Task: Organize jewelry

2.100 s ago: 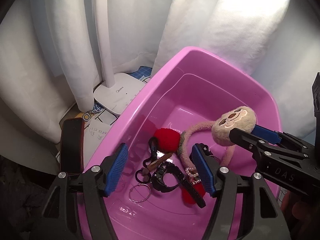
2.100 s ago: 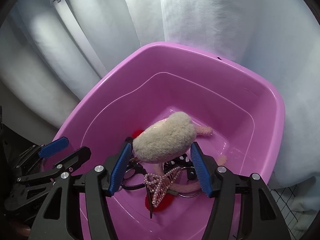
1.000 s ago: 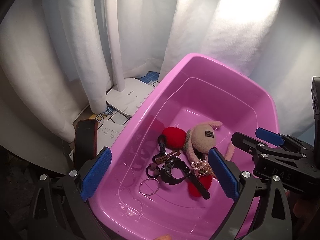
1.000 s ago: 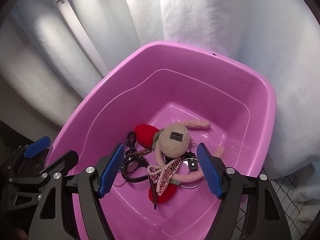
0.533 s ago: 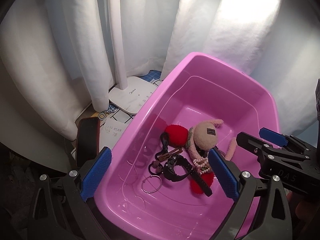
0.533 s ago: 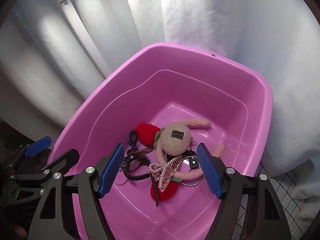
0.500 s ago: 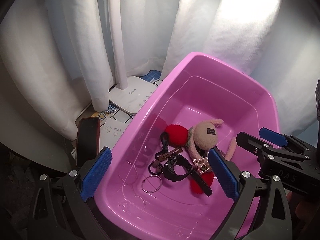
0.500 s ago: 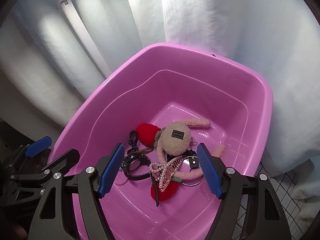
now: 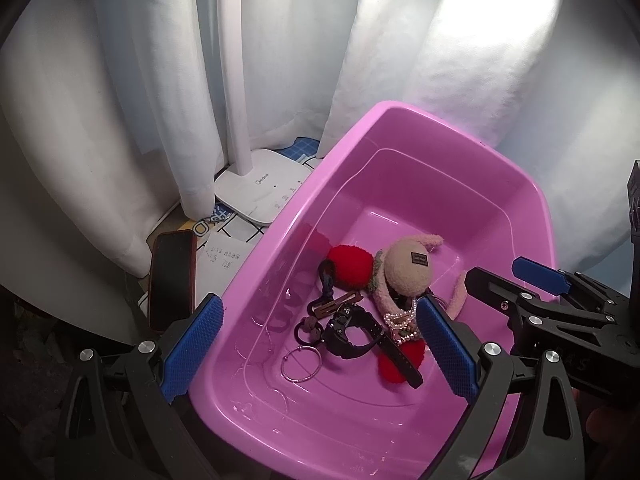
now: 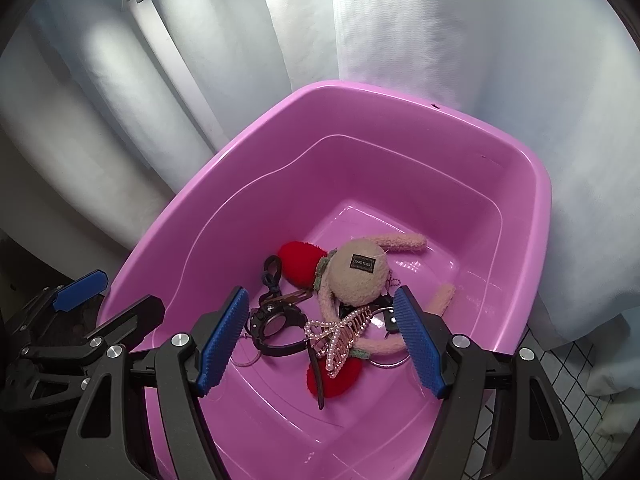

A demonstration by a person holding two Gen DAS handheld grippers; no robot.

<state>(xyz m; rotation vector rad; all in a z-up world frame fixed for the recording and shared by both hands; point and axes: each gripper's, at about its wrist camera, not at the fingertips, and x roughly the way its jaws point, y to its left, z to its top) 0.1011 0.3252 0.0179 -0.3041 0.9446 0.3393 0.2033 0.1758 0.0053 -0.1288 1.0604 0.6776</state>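
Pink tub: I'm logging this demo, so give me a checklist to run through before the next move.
1. Left gripper open, holding nothing: ok.
2. Right gripper open, holding nothing: ok.
3. Plush headband, pearl hair claw and black watch inside the pink tub: ok.
4. Pieces separated: not ok, they overlap in one pile.
5. Silver ring free of the pile: ok.
6. More jewelry left outside the tub: cannot tell.

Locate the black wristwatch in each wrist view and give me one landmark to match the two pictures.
Left wrist view: the black wristwatch lies low and centre on the pink tub floor, right of the silver ring.
Right wrist view: the watch sits left of centre, beside the pearl hair clip.
Shared landmark: the beige plush head with its black label, just beyond the watch.
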